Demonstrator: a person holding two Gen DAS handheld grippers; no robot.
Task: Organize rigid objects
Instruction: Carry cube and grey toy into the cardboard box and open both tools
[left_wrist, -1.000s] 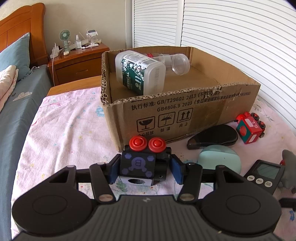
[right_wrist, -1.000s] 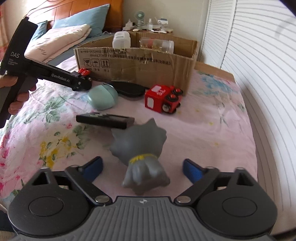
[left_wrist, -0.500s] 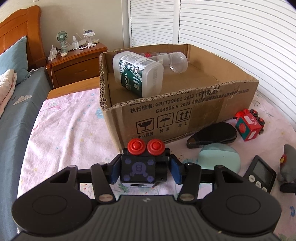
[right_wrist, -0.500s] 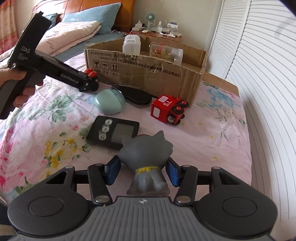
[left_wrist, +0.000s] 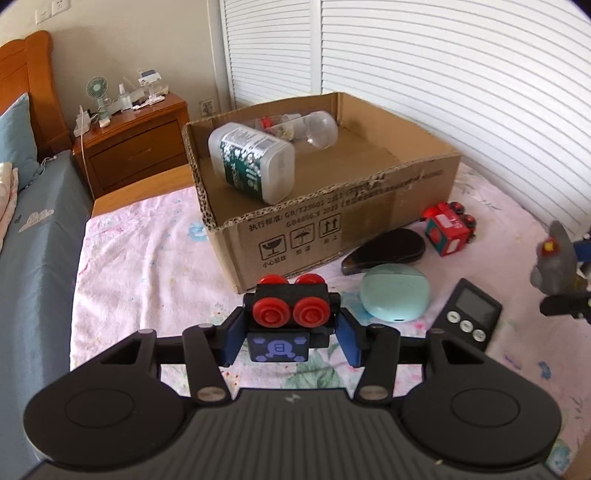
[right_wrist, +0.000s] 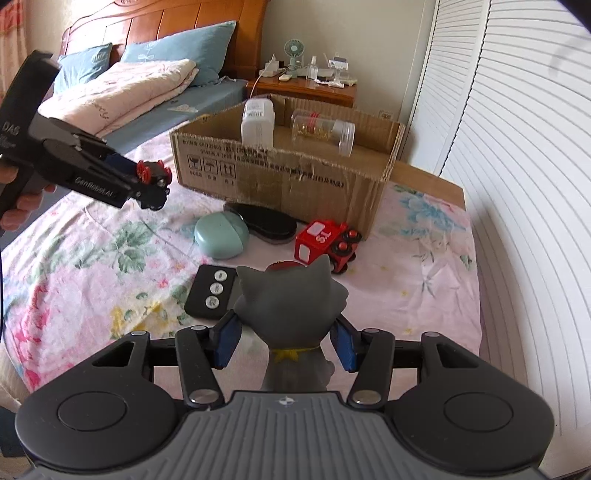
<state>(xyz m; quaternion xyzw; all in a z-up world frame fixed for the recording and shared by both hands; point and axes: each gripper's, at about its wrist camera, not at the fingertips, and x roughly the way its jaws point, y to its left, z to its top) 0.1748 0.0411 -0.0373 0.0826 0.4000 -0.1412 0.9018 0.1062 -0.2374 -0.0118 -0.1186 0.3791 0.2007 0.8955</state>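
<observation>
Black toy car (left_wrist: 289, 321) between closed jaws

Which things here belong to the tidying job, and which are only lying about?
Job: brown cardboard box; black toy train with red wheels in left tongs; grey cat figure in right tongs; red toy engine; mint oval case; black digital timer.

Lying about: blue pillows; green desk fan.

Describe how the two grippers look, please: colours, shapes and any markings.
Both are matte black. Each wrist view shows two round discs, a ribbed grey centre and blue fingertip pads. From the right wrist view, the left gripper is pistol-shaped, with white "DAS" and "GenRobot.AI" lettering. The right gripper looks the same.
</observation>
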